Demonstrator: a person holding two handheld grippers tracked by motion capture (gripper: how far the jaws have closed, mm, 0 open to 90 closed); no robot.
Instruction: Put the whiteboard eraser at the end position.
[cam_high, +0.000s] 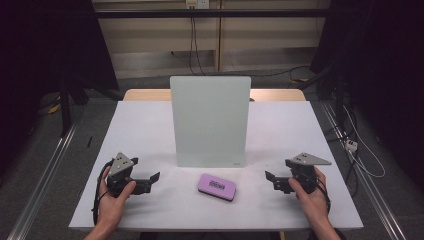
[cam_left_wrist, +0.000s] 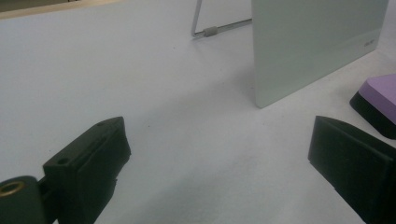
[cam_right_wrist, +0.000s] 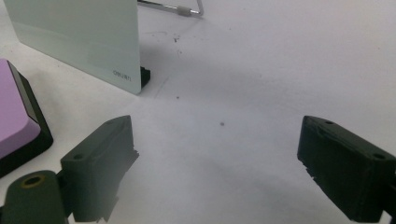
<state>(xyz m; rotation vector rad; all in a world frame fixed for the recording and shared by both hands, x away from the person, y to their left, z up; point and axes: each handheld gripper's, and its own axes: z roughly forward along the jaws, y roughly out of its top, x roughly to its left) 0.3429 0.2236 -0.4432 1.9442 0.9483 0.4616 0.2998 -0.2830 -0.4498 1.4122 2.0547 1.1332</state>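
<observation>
A pale, glassy upright rectangular board (cam_high: 210, 121) stands mid-way on the white counter (cam_high: 145, 130), propped by a thin metal wire stand (cam_left_wrist: 210, 29) whose far part is hidden behind the panel, and its small corner lettering is too faint to read. Just in front lies a flat purple eraser block with a black base (cam_high: 217, 186), cut off at the frame edge in both gripper views. The left hand-held gripper (cam_high: 150, 180) and the right hand-held gripper (cam_high: 272, 180) rest near the counter's front corners, jaws spread wide, holding nothing, well apart from the eraser.
</observation>
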